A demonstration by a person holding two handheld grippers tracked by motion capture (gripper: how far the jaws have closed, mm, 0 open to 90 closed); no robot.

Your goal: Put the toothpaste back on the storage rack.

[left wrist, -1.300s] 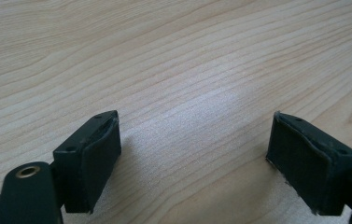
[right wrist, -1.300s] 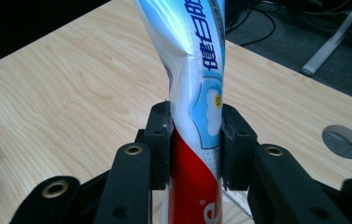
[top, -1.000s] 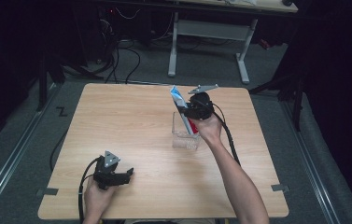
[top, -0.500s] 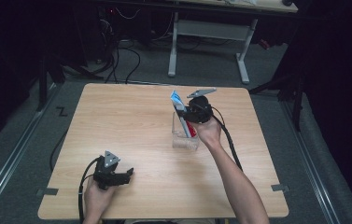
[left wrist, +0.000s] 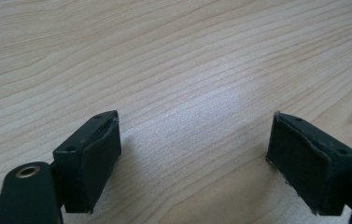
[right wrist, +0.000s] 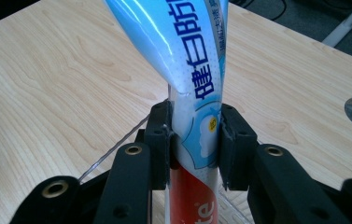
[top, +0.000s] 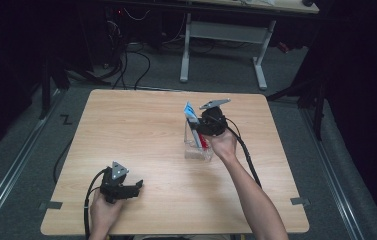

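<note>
Item handled: toothpaste tube [right wrist: 197, 70], blue and white with a red band towards its lower end, printed lettering along the side.
Position of tube: standing nearly upright, lower end inside a clear plastic holder [top: 196, 150] near the far middle of the wooden table [top: 141, 130]; the flat crimped end [top: 190, 109] points up and away from the person.
Right gripper [right wrist: 194, 140]: clamped on the toothpaste tube, one pad on each broad side, at the point where blue print gives way to red.
Left gripper [left wrist: 194, 154]: jaws spread wide, nothing between them, resting low over bare tabletop at the near left corner, well apart from the holder.
Weight, judged: light; one gripper should carry it without strain.
Stiffness, judged: soft laminate skin over paste; it will dent under the pads, and a hard squeeze could shift the contents towards the cap end.
Surface, judged: glossy, so likely slippery; a tilted lift may let it slide through the pads.
Best hold, judged: the present one, across the flat faces at mid-body where the tube is full enough to resist collapse; the thin crimped end would fold.
Holder, judged: thin, clear and light, resting loose; it may tip or drag if the tube catches its wall.
Cap end: hidden inside the holder; condition cannot be told.
</note>
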